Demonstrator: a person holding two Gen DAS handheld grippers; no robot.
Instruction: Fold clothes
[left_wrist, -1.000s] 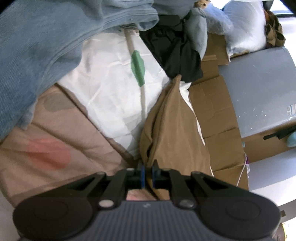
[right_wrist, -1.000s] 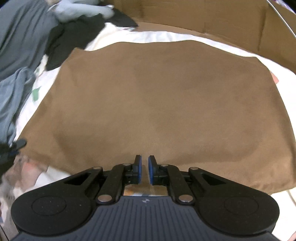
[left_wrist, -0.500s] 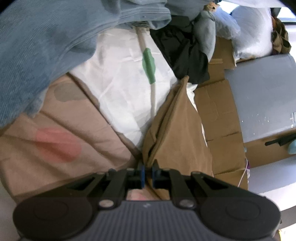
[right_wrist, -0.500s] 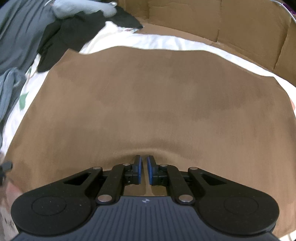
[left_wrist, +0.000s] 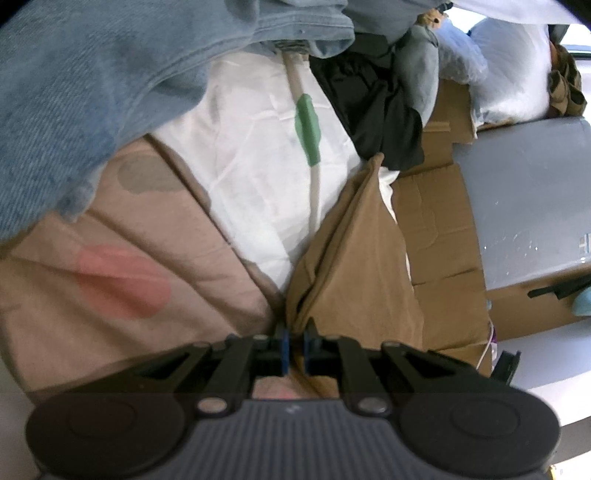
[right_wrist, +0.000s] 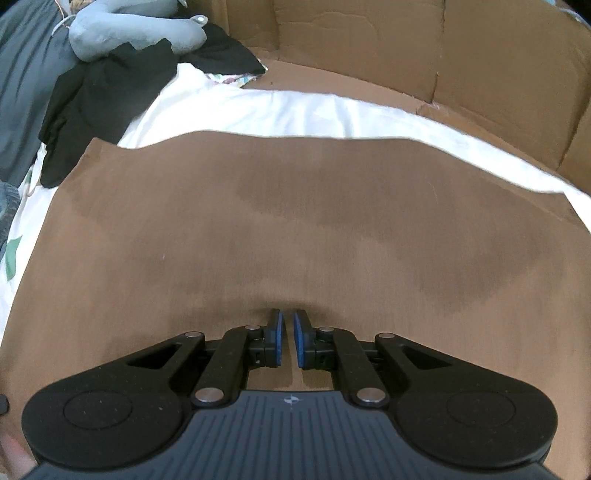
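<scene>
grippers, two, black with blue pads, at the bottom centre of each view. left gripper: jaws pinched together on a bunched edge of the brown cloth, which rises from the pads as a folded ridge up the centre right of the frame. right gripper: jaws nearly together with a thin gap, at the near edge of the same cloth; whether they pinch it i cannot tell. cloth spread wide and flat across the middle of the right view, over a white sheet. beyond: black garment at upper left, grey garment on it, cardboard wall along the top. left view upper left: blue denim.
</scene>
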